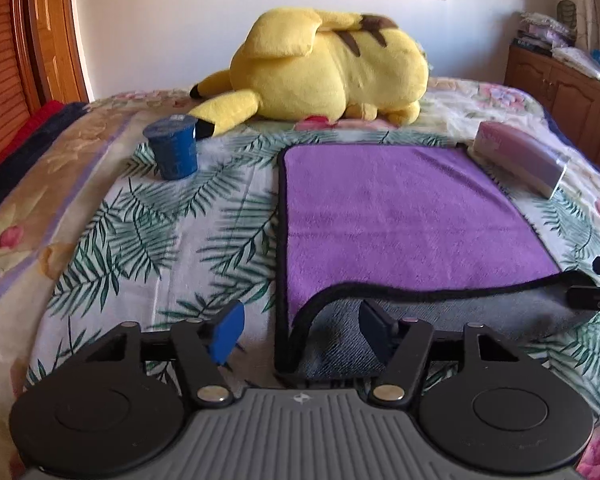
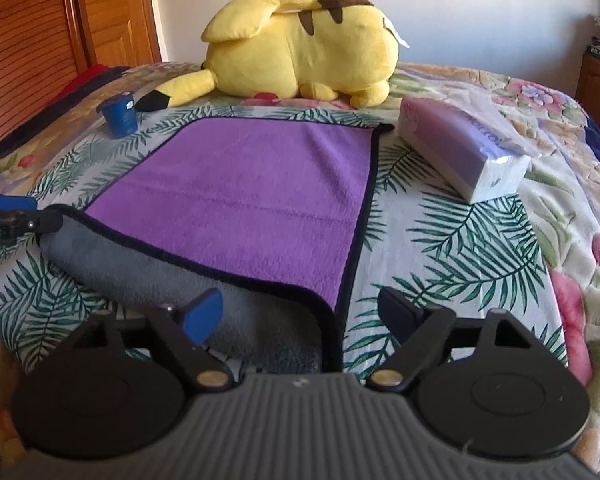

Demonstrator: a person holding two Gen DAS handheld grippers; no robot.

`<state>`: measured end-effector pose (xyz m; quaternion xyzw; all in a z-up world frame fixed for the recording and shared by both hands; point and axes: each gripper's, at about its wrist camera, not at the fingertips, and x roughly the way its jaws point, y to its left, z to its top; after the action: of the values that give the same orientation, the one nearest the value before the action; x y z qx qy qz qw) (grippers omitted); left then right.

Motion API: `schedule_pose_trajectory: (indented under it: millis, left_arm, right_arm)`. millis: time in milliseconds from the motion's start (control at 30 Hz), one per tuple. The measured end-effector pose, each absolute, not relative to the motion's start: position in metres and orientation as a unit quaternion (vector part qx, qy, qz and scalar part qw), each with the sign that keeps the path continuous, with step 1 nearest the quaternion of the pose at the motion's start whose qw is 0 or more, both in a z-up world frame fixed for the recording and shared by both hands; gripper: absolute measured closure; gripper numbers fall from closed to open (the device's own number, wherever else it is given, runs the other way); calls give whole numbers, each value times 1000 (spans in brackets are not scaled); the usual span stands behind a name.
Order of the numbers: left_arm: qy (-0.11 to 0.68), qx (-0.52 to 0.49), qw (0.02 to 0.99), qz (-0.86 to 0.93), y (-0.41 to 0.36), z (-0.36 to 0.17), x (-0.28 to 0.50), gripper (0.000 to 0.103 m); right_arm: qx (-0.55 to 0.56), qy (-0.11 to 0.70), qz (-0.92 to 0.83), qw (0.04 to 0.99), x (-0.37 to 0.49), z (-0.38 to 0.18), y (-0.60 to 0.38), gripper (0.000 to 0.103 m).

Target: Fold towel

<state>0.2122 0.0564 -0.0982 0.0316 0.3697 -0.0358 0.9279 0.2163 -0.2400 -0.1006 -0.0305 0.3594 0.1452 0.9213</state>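
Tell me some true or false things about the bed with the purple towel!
1. The purple towel has a black edge. True.
2. The near edge of the towel is folded up, showing grey. True.
3. The blue cup stands on the towel. False: it stands on the leaf-print sheet, beside the towel.
4. The yellow plush toy sits upright. False: it lies on its side.
5. The tissue pack lies right of the towel. True.
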Motion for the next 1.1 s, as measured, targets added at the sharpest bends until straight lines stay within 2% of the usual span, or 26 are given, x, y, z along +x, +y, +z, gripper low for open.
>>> schedule_pose_trajectory:
  millis: [33, 300, 400, 500, 567, 700, 800, 867, 1033, 1067, 1100]
  left_arm:
    - [377, 34, 925, -31, 57, -101, 214, 42]
    - [393, 22, 919, -33, 62, -112, 214, 49]
    - [396, 22, 917, -36, 60, -114, 214, 57]
    - [391, 23, 919, -40, 58, -113, 211, 72]
    - [388, 22, 920, -47, 57, -112, 211, 78]
    - [383, 28, 922, -52, 53, -110, 209, 88]
    - [383, 28, 922, -55, 53, -110, 209, 91]
    - [382, 29, 922, -55, 53, -111, 209, 92]
    - [380, 32, 923, -59, 52, -110, 208, 95]
    - [379, 33, 923, -60, 51, -109, 208, 95]
    - [377, 33, 924, -62, 51, -108, 207, 96]
  right_arm:
    - [-30, 363, 146, 920, 217, -102, -240, 21]
    - [-25, 380, 152, 912, 218, -106, -240, 24]
    - [-24, 384, 154, 910, 218, -107, -240, 27]
    - [-20, 390, 156, 907, 219, -108, -241, 31]
    - [-16, 395, 159, 905, 220, -108, -242, 41]
    - [-19, 398, 161, 903, 220, -108, -241, 53]
    - [-23, 400, 157, 903, 221, -109, -241, 63]
    - [-22, 403, 153, 902, 222, -109, -243, 74]
    - [-23, 406, 153, 901, 223, -110, -245, 85]
    - [-24, 405, 154, 901, 223, -110, -245, 95]
    - [-26, 405, 155, 901, 223, -110, -245, 98]
